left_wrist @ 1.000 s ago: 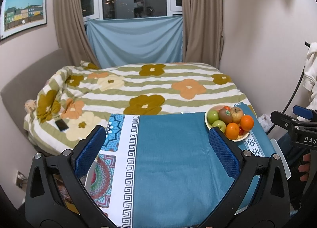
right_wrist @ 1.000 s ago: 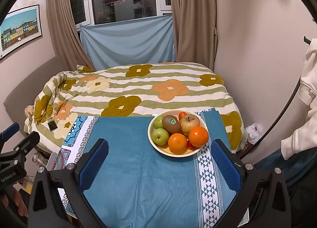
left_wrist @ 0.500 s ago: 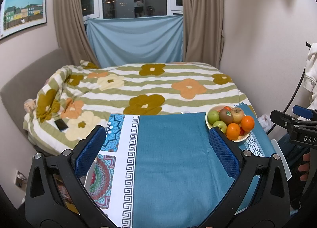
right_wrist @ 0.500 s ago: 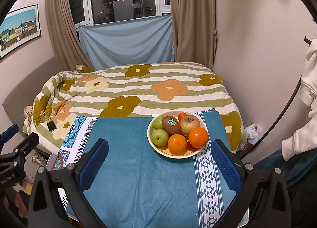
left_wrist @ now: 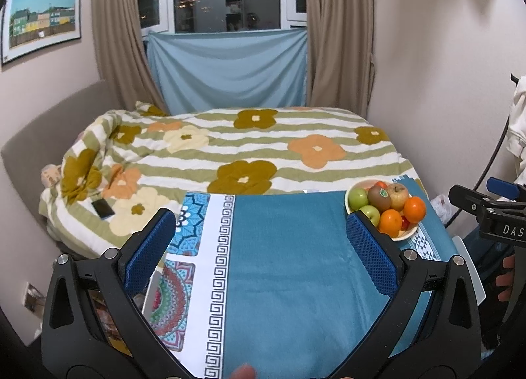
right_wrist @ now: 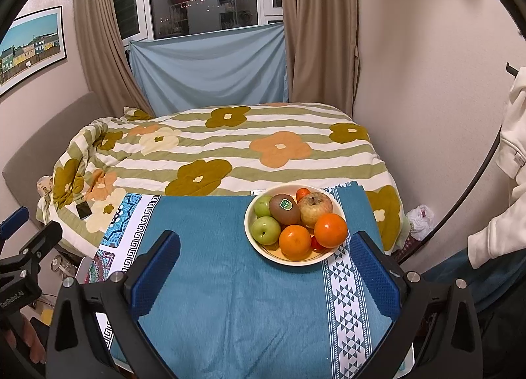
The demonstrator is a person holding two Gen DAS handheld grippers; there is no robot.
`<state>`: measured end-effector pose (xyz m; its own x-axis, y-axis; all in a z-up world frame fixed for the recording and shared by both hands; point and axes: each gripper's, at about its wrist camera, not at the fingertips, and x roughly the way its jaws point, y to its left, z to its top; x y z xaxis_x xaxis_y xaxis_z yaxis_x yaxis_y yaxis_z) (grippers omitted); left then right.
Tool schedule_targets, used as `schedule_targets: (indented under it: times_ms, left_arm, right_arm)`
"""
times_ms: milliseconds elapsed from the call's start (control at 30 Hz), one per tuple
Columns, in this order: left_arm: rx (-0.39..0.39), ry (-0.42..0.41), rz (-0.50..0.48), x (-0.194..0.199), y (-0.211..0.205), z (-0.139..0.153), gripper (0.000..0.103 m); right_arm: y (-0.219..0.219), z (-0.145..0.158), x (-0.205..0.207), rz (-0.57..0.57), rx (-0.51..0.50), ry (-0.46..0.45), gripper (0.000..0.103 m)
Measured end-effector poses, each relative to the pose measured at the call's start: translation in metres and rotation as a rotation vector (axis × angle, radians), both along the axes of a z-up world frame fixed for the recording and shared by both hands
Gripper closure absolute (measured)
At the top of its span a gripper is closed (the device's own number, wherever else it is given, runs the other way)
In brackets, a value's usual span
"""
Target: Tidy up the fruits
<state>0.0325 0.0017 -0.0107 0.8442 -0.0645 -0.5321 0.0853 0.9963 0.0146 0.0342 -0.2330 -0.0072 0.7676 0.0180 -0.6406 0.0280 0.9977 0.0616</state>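
A cream bowl (right_wrist: 267, 252) of fruit stands on the blue cloth near its far right corner. It holds two oranges (right_wrist: 330, 230), two green apples (right_wrist: 265, 230), a kiwi (right_wrist: 284, 209), a yellow-red apple (right_wrist: 315, 208) and small red fruit. The bowl also shows in the left wrist view (left_wrist: 409, 234), at the right. My right gripper (right_wrist: 264, 247) is open and empty, above the cloth just in front of the bowl. My left gripper (left_wrist: 261, 224) is open and empty over the cloth's middle, left of the bowl.
The table with the blue cloth (right_wrist: 236, 296) stands against a bed with a flowered striped quilt (right_wrist: 230, 148). A dark phone (left_wrist: 103, 208) lies on the quilt at the left. A wall is on the right, with white clothing (right_wrist: 513, 135) hanging there.
Both views have shifted only slightly; the bowl sits a little closer in the right wrist view. Both grippers stay open.
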Motion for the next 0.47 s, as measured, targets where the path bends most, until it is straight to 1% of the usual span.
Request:
schedule_targets:
  times_ms: [200, 333, 467]
  left_arm:
    - [0.022, 0.019, 0.001, 0.01, -0.001, -0.007, 0.0]
    - [0.029, 0.009, 0.006, 0.012, -0.001, -0.008, 0.0]
    - [0.045, 0.019, 0.009, 0.018, -0.001, -0.011, 0.0]
  right_arm:
    - [0.0, -0.001, 0.002, -0.002, -0.001, 0.006, 0.0]
    - [-0.005, -0.004, 0.006, -0.001, 0.005, 0.023, 0.0]
    - [-0.007, -0.011, 0.013, -0.002, 0.016, 0.045, 0.0]
